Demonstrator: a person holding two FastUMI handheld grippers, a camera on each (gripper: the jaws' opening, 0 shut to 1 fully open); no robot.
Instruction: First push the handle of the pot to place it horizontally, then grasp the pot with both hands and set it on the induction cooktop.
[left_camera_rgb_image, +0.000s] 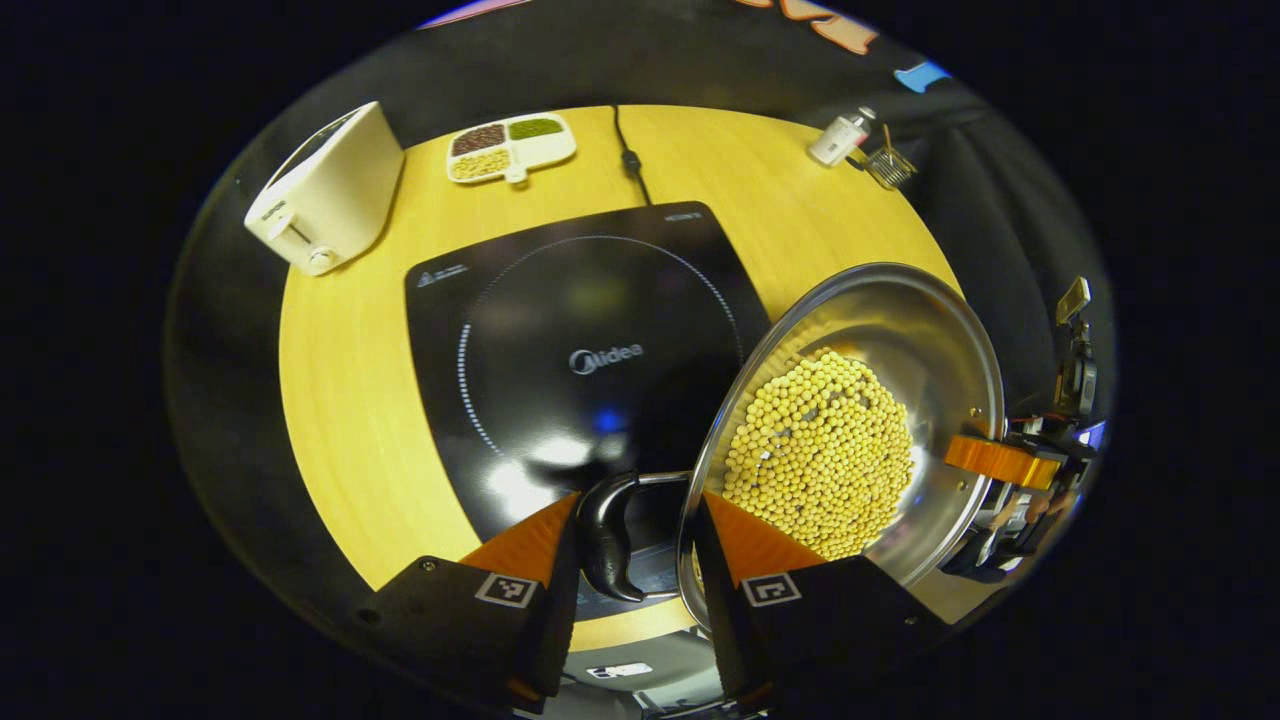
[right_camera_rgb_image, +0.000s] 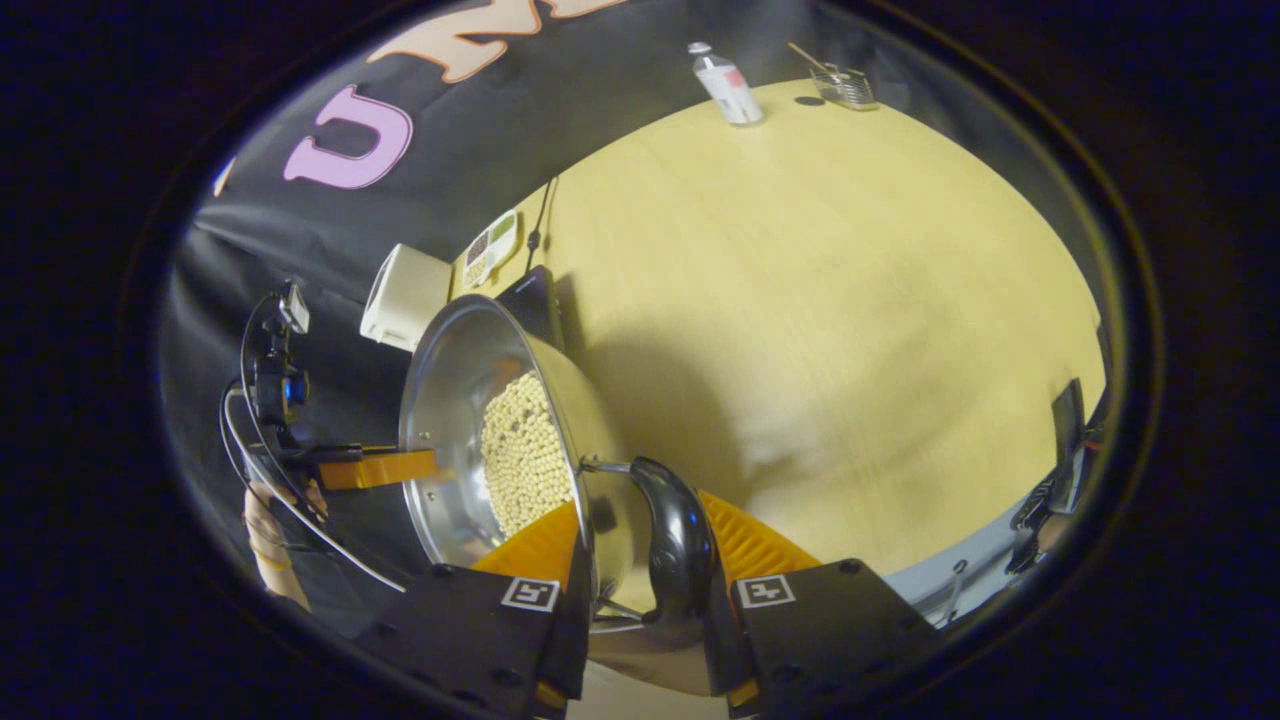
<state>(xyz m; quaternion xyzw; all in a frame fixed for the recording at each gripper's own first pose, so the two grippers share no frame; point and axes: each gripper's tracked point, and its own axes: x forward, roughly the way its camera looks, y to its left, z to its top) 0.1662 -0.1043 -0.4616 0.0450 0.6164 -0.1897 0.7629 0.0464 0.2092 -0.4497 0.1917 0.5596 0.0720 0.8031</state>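
A steel pot (left_camera_rgb_image: 900, 320) of yellow soybeans (left_camera_rgb_image: 820, 450) hangs tilted just right of the black induction cooktop (left_camera_rgb_image: 580, 330), overlapping its right edge. My left gripper (left_camera_rgb_image: 640, 493) is shut on the pot, with one finger inside the wall and the other outside the black side handle (left_camera_rgb_image: 608, 540). My right gripper (left_camera_rgb_image: 990, 460) holds the far rim. In the right gripper view, my right gripper (right_camera_rgb_image: 640, 500) is shut the same way over the other black handle (right_camera_rgb_image: 680, 540). The pot (right_camera_rgb_image: 450, 380) leans above the table there, and my left gripper (right_camera_rgb_image: 385, 468) is on the opposite rim.
A white toaster (left_camera_rgb_image: 325, 190) stands at the wooden table's (left_camera_rgb_image: 340, 380) back left. Behind the cooktop are a divided dish of beans (left_camera_rgb_image: 510, 147) and its power cord (left_camera_rgb_image: 628, 155). A small bottle (left_camera_rgb_image: 840, 137) and a glass container (left_camera_rgb_image: 888, 165) stand back right. A hand (right_camera_rgb_image: 265, 540) holds the left gripper.
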